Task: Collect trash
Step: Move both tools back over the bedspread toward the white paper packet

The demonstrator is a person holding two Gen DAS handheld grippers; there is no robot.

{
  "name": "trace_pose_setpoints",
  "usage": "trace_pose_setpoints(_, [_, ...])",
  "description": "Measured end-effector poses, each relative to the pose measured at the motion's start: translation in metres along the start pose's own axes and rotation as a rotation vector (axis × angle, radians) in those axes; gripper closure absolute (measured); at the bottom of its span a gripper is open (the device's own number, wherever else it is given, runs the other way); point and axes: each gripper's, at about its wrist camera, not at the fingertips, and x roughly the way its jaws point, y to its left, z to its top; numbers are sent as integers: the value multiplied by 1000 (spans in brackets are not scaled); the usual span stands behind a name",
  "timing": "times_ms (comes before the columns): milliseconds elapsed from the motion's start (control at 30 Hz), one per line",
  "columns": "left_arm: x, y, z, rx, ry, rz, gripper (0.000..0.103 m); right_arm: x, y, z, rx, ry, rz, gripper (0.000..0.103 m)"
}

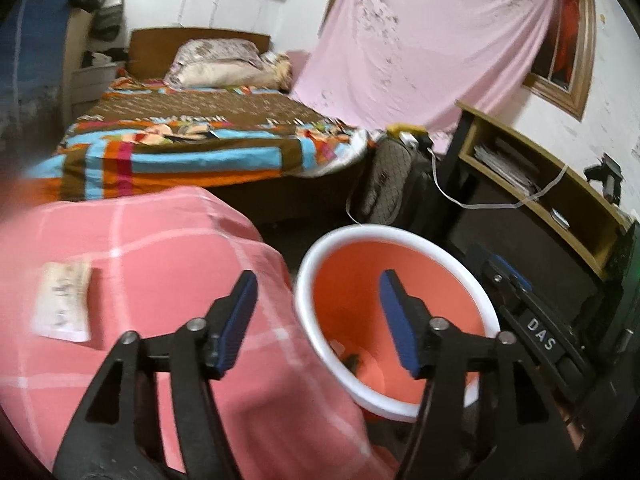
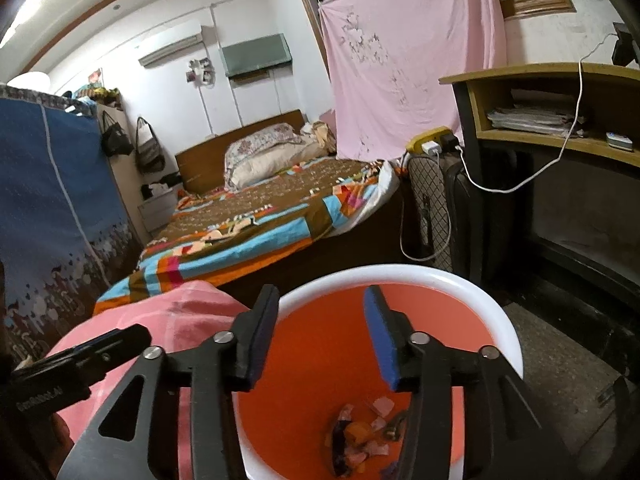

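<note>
Hovering spread and empty over the orange bin (image 2: 400,280) — right gripper (image 2: 320,336) apparently finished dropping; left gripper (image 1: 316,312), likewise spread, faces the paper scrap (image 1: 62,300).

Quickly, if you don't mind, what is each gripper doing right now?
Left gripper: jaws open, holding nothing.
Right gripper: jaws open, empty, over the orange bin.

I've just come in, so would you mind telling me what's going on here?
A person is collecting trash in a bedroom with two hand-held grippers. The right hand-held gripper is open and empty over an orange bin, which has small scraps at its bottom. The left hand-held gripper, also open and empty, sits between the bin and a pink cloth, where one paper slip lies.
</note>
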Motion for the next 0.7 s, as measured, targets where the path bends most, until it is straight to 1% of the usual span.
trace_pose_setpoints(33, [-5, 4, 1, -6, -21, 16, 50, -1, 2, 0, -3, -10, 3, 58])
trace_pose_setpoints(100, [-17, 11, 2, -20, -67, 48, 40, -5, 7, 1, -12, -30, 10, 58])
trace_pose_setpoints(167, [-29, 18, 2, -28, -114, 76, 33, -8, 12, 2, -16, -51, 15, 55])
trace_pose_setpoints(200, [-36, 22, 2, -31, -144, 96, 29, -10, 14, 2, -17, -70, 22, 51])
trace_pose_setpoints(233, [-43, 26, 2, -35, -175, 114, 26, -13, 16, 3, -16, -87, 29, 40])
trace_pose_setpoints(267, [-50, 30, 2, -40, -207, 131, 19, -15, 18, 4, -13, -107, 37, 31])
trace_pose_setpoints(300, [-56, 33, 2, -44, -230, 149, 14, -19, 19, 4, -8, -130, 48, 20])
trace_pose_setpoints(333, [-64, 38, 1, -51, -266, 172, 14, -22, 21, 4, -3, -150, 58, 20])
trace_pose_setpoints(400, [-77, 47, -1, -54, -308, 201, 14, -29, 26, 5, -3, -189, 84, 18])
trace_pose_setpoints(467, [-89, 55, -3, -57, -337, 231, 14, -33, 32, 5, -17, -216, 103, 14])
trace_pose_setpoints(533, [-101, 64, -5, -65, -369, 258, 14, -36, 40, 4, -30, -241, 115, 3])
trace_pose_setpoints(567, [-106, 69, -6, -69, -383, 270, 14, -37, 43, 4, -35, -253, 124, 0])
trace_pose_setpoints(700, [-126, 88, -12, -81, -430, 327, 14, -44, 57, 4, -61, -300, 166, 0])
